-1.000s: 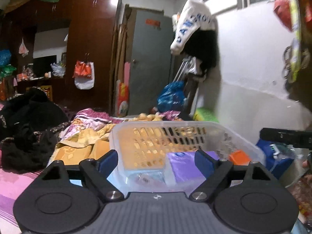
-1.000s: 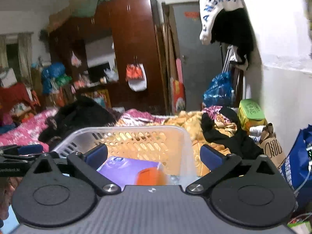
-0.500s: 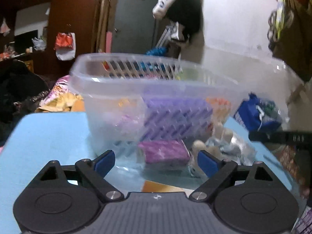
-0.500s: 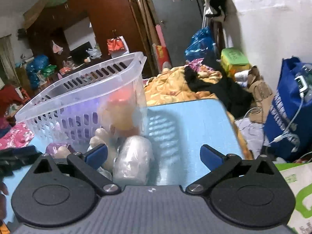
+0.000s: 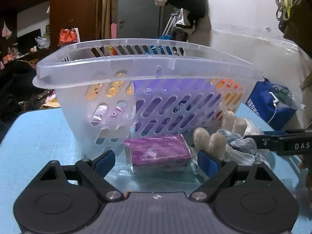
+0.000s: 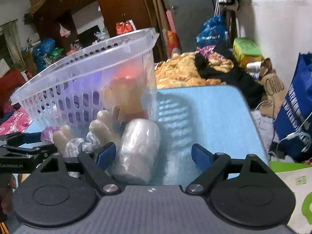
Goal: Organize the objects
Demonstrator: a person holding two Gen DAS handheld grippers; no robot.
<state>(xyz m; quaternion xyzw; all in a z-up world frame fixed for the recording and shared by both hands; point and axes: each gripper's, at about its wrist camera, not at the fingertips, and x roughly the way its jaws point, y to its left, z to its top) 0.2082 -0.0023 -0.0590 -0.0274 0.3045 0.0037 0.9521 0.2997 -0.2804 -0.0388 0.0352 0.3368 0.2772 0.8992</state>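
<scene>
A clear slotted plastic basket [image 5: 144, 72] stands on a light-blue table [image 5: 39, 136] in a cluttered bedroom, with several loose items lying on the tabletop against its near side. The left gripper [image 5: 156, 160] hovers low over the table with its blue-padded jaws spread wide, holding nothing; between them, just in front of the basket wall, lies a purple packet in clear wrap [image 5: 158, 154]. Just beside the packet to the right sit cream-coloured fuzzy fingers of a soft toy or glove [image 5: 212, 140] and a crumpled pale-blue striped cloth [image 5: 239, 142]. Inside the basket, seen through the slots, are a large purple pack [image 5: 175, 105] and something orange at the right end [image 5: 228, 89]. The right gripper [image 6: 154, 155] also hangs with its jaws apart and empty; a translucent roll of plastic bags [image 6: 138, 148] lies on the table between them, nearer its left finger, touching the fuzzy toy [image 6: 101, 126] at the basket's corner [image 6: 81, 74]. A blurred orange-red object [image 6: 126, 89] shows through the basket's end wall. From each wrist view, the other gripper's black frame juts in at the frame edge [image 5: 282, 142] [image 6: 21, 152]. Behind the table lie a yellow blanket [image 6: 181, 72] and dark clothing [image 6: 230, 78], and a blue shopping bag [image 6: 296, 113] stands to the right
</scene>
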